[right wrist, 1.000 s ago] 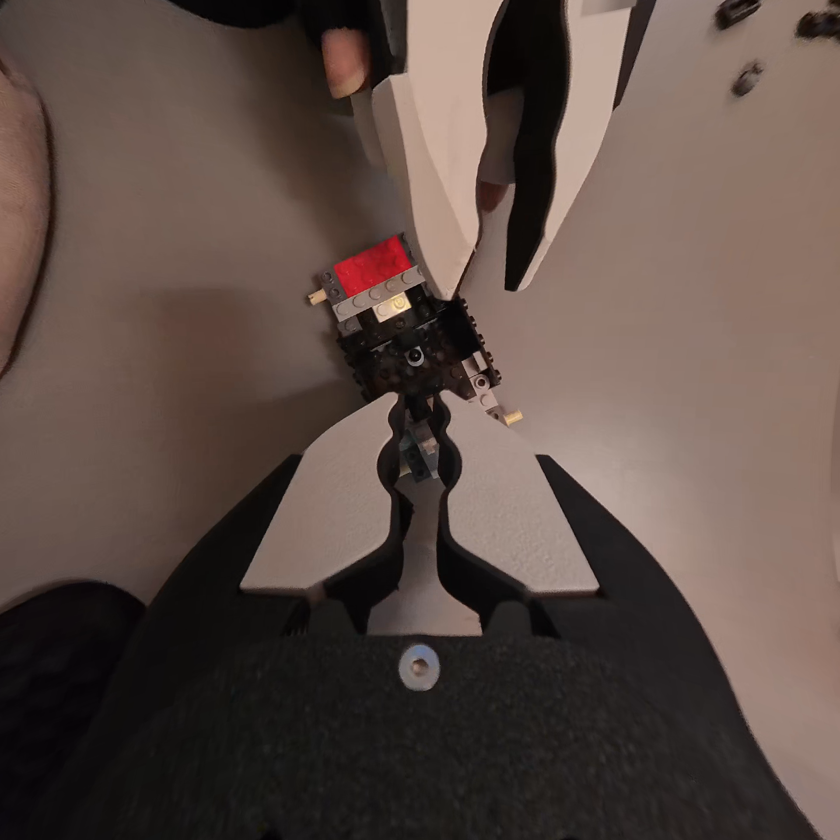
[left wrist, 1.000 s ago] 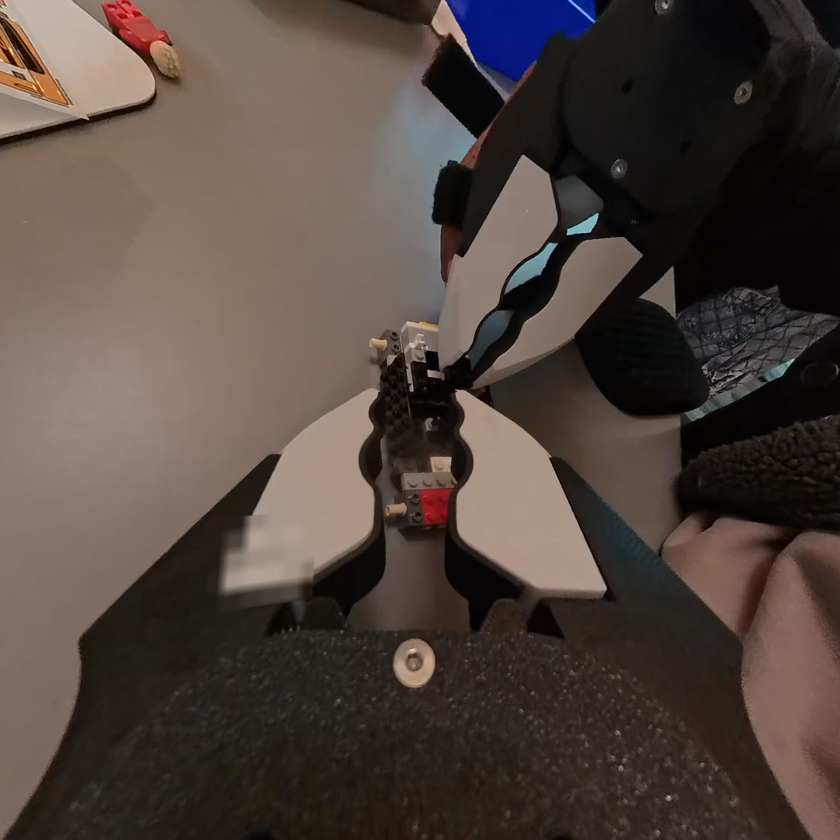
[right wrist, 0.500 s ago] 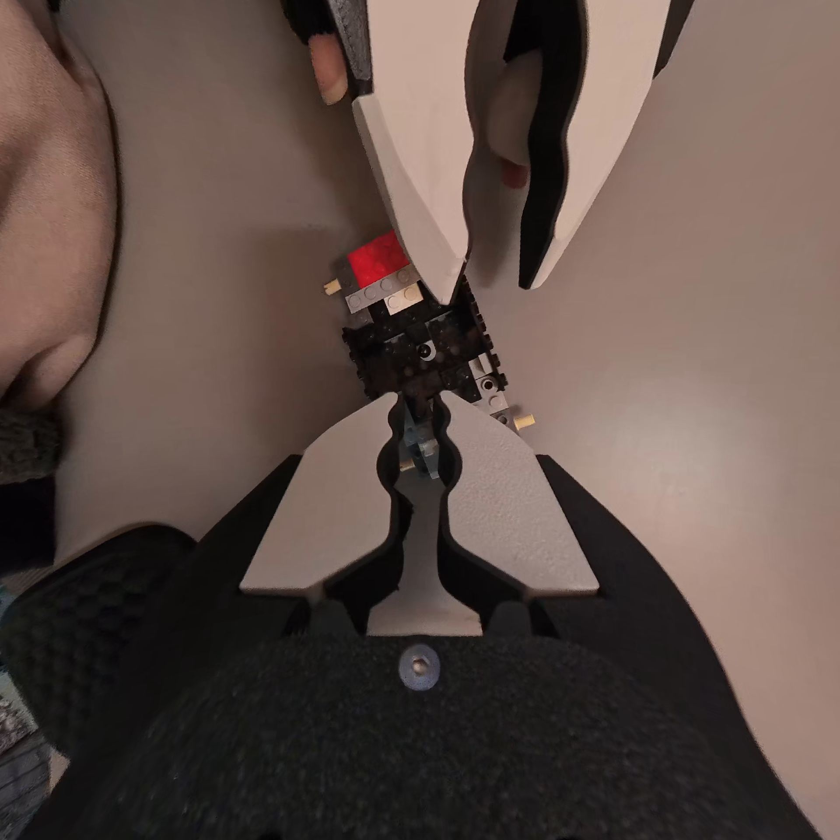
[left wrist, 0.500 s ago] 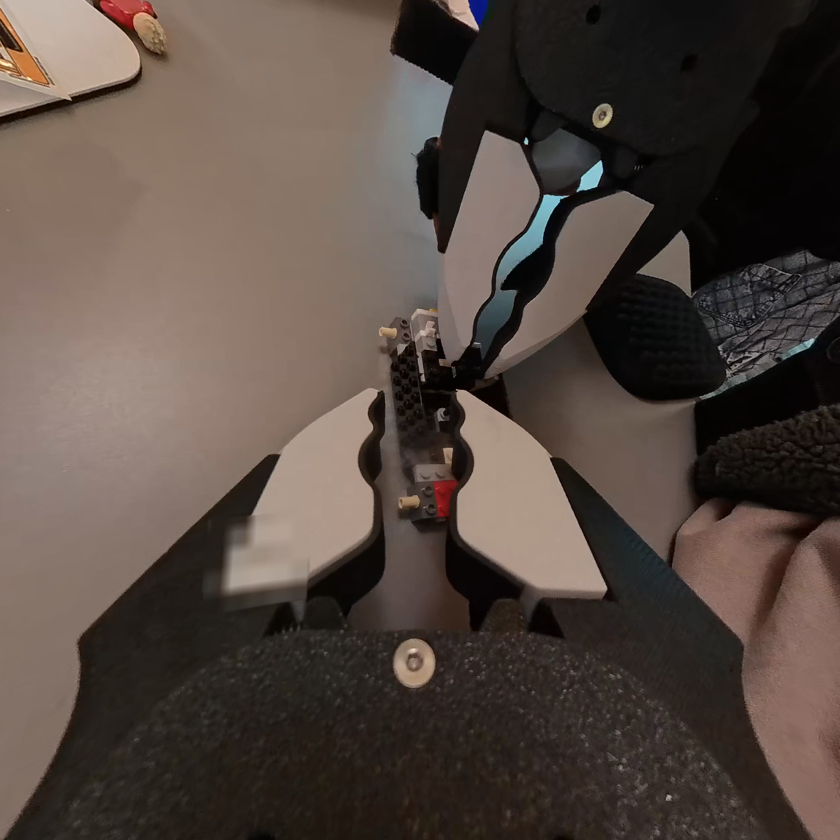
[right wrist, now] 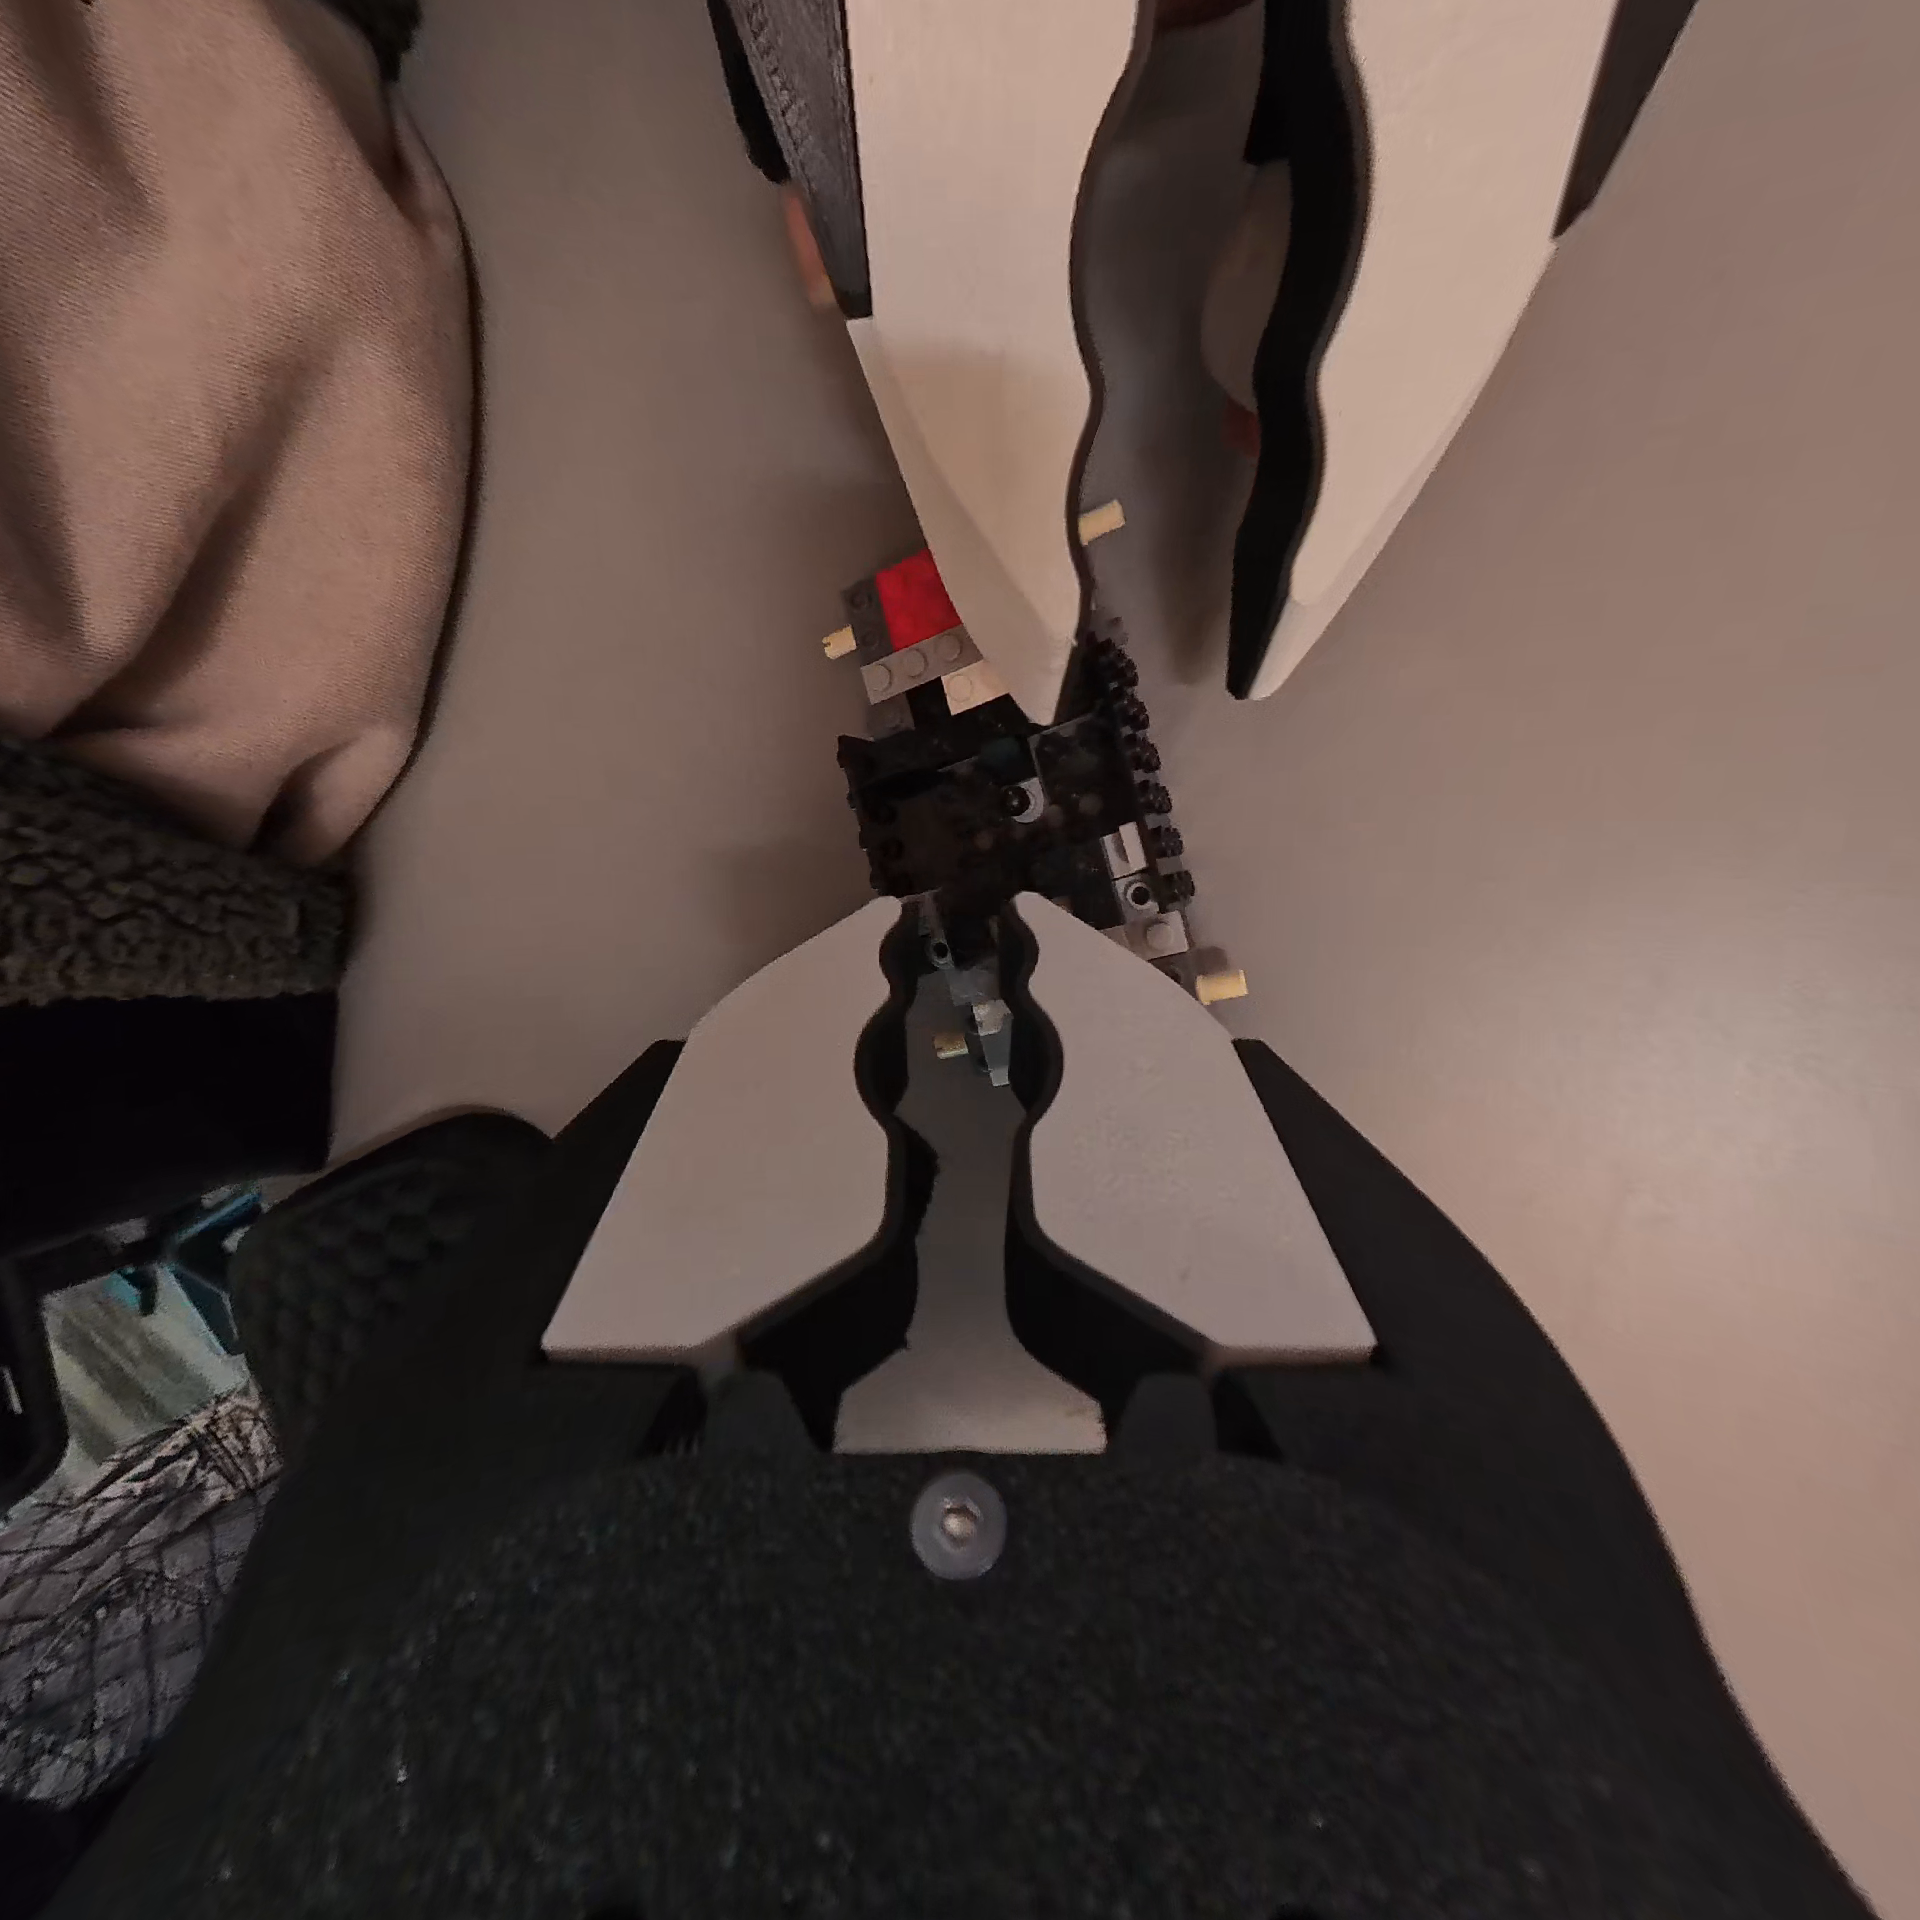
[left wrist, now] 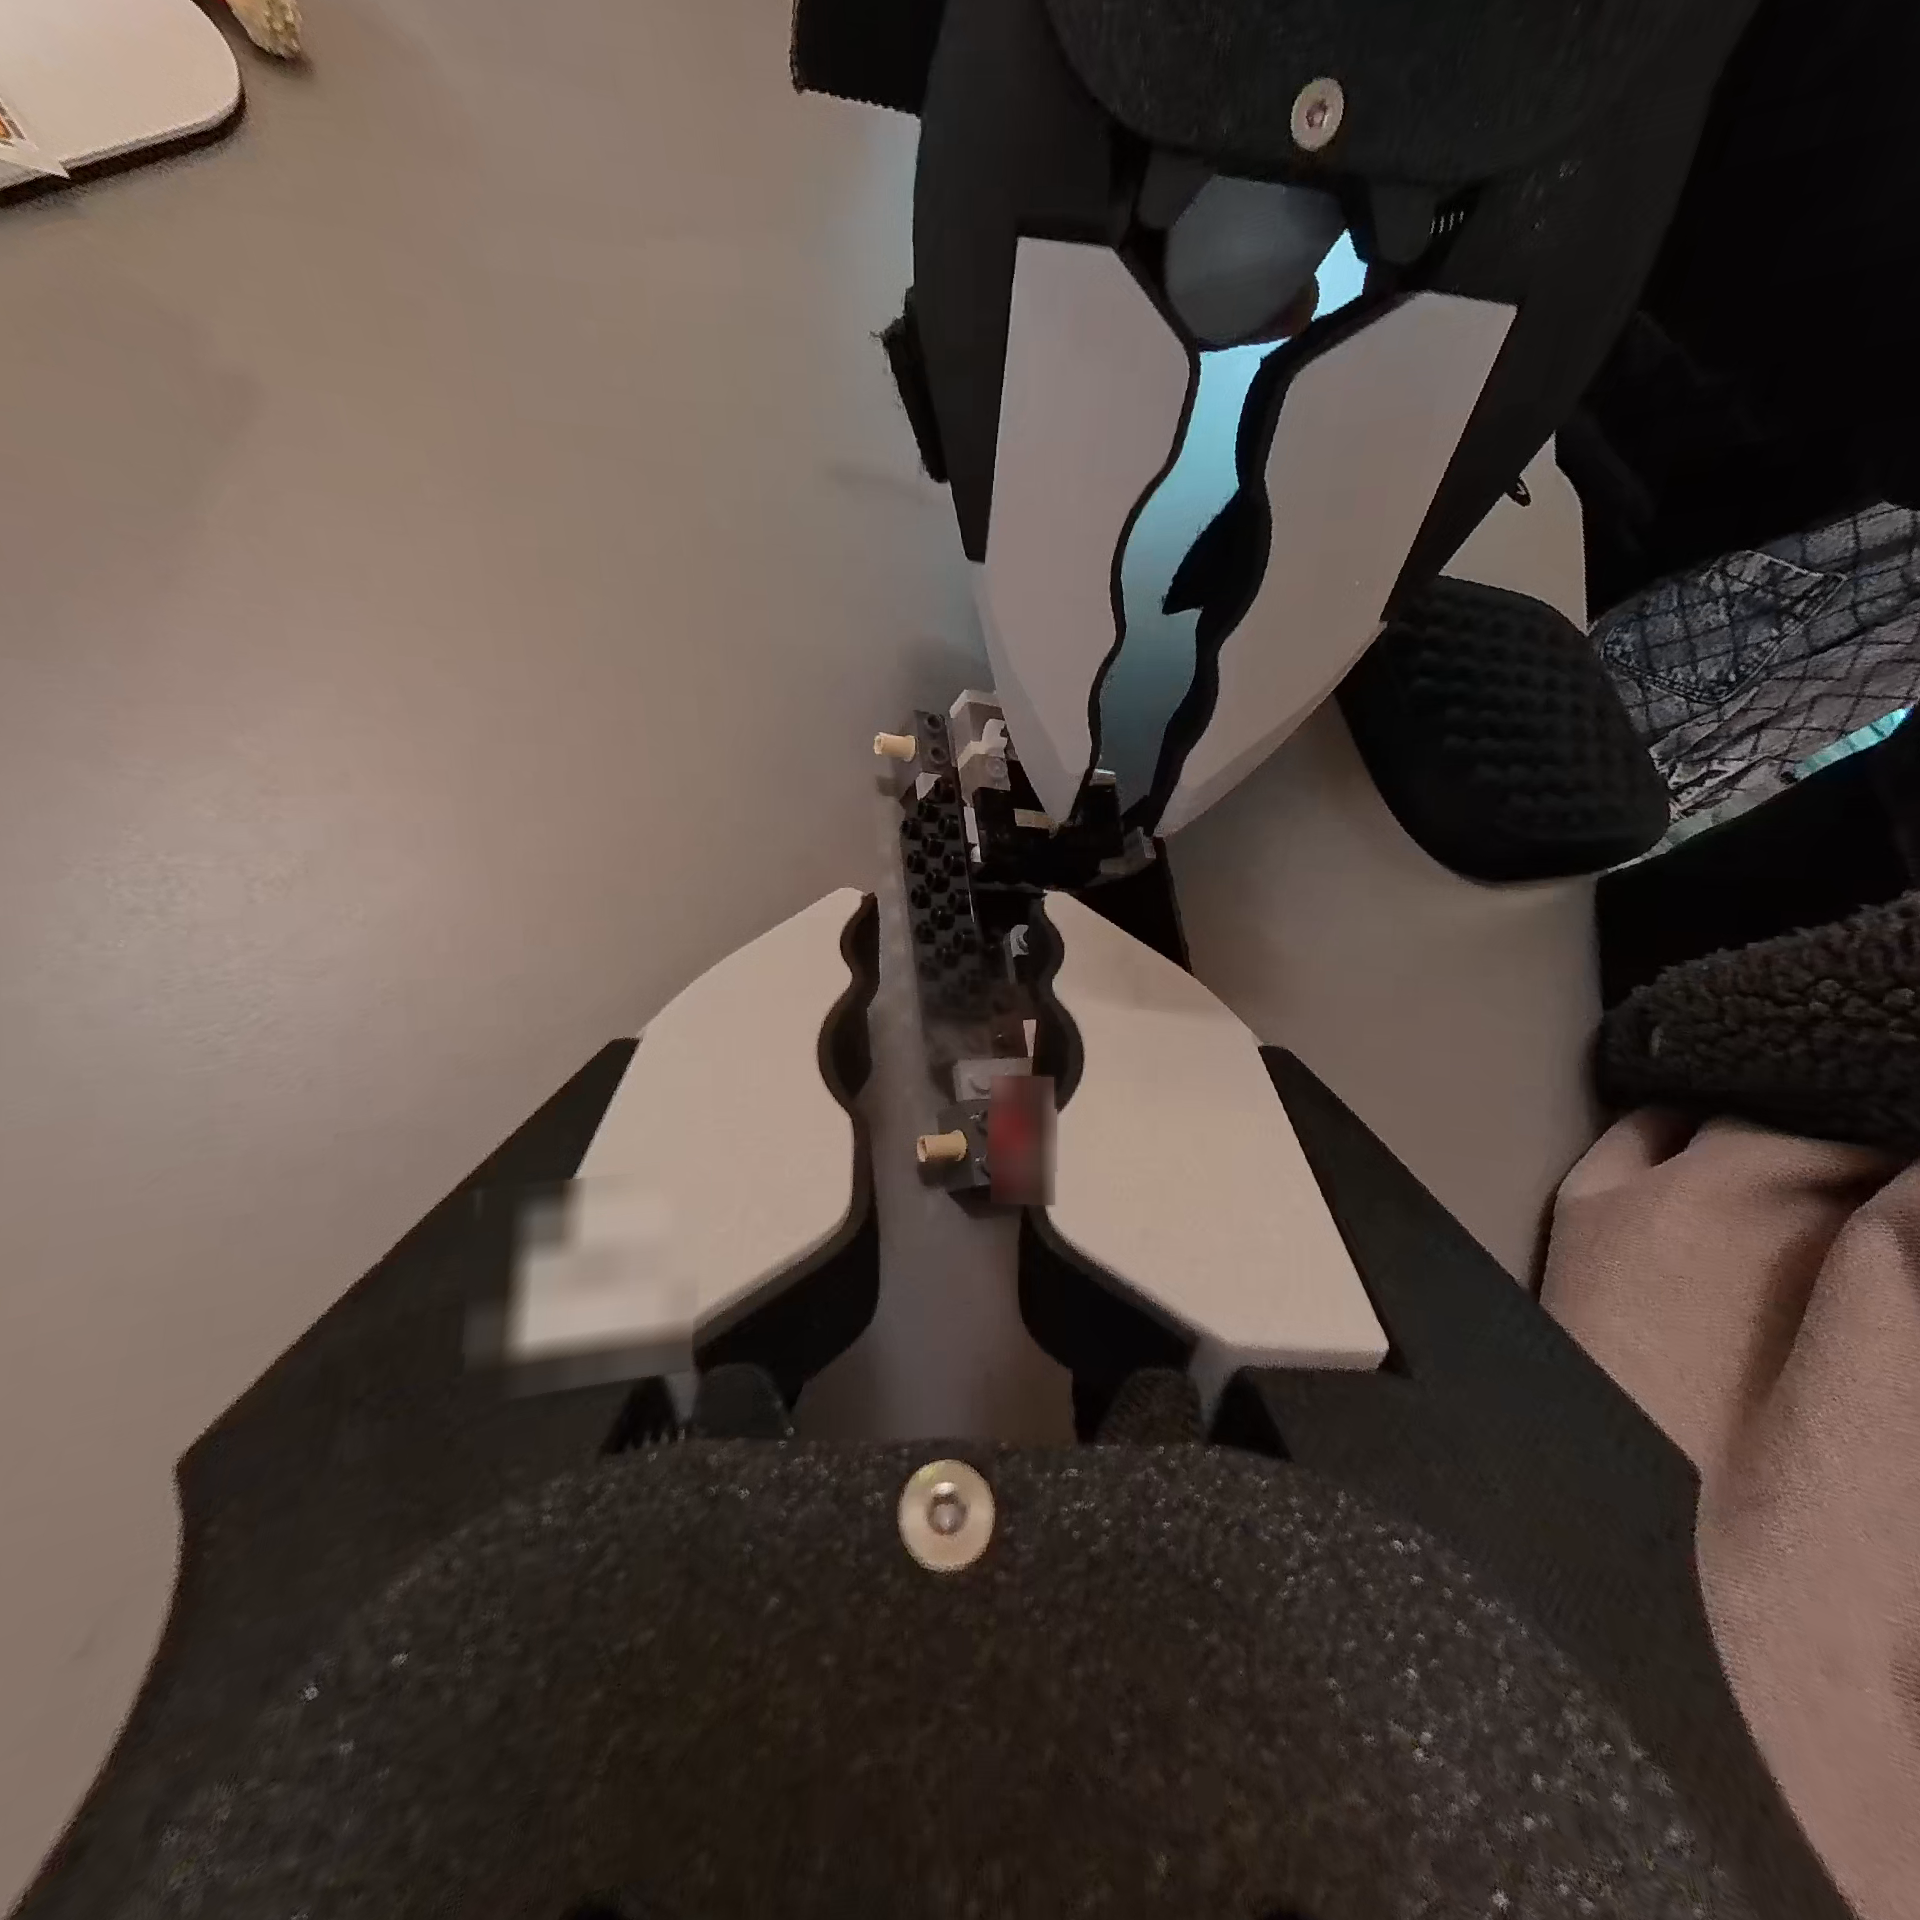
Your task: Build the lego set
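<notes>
Black-and-grey brick lego assembly with red block (left wrist: pixel 961 966) now tilted edge-on, off grey tabletop (left wrist: pixel 416 623). Left gripper (left wrist: pixel 956 904) looser than before, model against one finger. Right gripper (right wrist: pixel 951 904), 12 o'clock, clamped on black end.

A plain grey table (left wrist: pixel 436 540) carries a white booklet or board (left wrist: pixel 94 94) at its far-left corner, partly cropped.

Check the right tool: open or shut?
Shut on the lego model. The right tool has its tips pinched on the model's near black end, with only a narrow gap behind them.
</notes>
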A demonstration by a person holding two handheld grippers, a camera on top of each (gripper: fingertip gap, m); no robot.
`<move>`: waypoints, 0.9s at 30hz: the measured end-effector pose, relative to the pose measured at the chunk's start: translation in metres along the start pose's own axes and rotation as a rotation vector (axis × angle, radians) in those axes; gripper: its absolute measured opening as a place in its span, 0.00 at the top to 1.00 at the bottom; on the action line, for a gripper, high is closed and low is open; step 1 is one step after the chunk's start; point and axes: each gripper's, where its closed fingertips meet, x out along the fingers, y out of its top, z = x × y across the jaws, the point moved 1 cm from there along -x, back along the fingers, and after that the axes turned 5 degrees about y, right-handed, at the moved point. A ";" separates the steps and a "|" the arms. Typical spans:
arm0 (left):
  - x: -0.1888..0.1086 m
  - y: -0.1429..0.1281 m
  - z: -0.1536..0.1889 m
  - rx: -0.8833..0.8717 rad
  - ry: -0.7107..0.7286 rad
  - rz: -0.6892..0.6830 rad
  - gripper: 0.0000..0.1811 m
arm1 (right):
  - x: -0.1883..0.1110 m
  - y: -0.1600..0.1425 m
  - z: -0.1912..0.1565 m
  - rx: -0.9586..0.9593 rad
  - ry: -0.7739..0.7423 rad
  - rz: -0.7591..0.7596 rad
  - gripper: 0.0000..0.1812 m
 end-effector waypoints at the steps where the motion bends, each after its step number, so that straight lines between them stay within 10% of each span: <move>1: 0.000 -0.001 0.000 0.002 -0.001 -0.003 0.85 | -0.001 0.000 0.000 0.004 -0.002 0.003 0.92; 7: -0.001 -0.006 0.003 0.047 0.000 -0.045 0.86 | -0.010 0.000 -0.003 0.016 -0.092 0.092 0.91; 16: 0.000 -0.029 0.005 0.168 0.034 -0.207 0.90 | -0.008 -0.026 -0.014 0.302 -0.623 0.430 0.83; 27: -0.003 -0.047 0.051 0.183 -0.096 -0.271 0.86 | 0.004 -0.012 -0.018 0.204 -0.413 0.497 0.78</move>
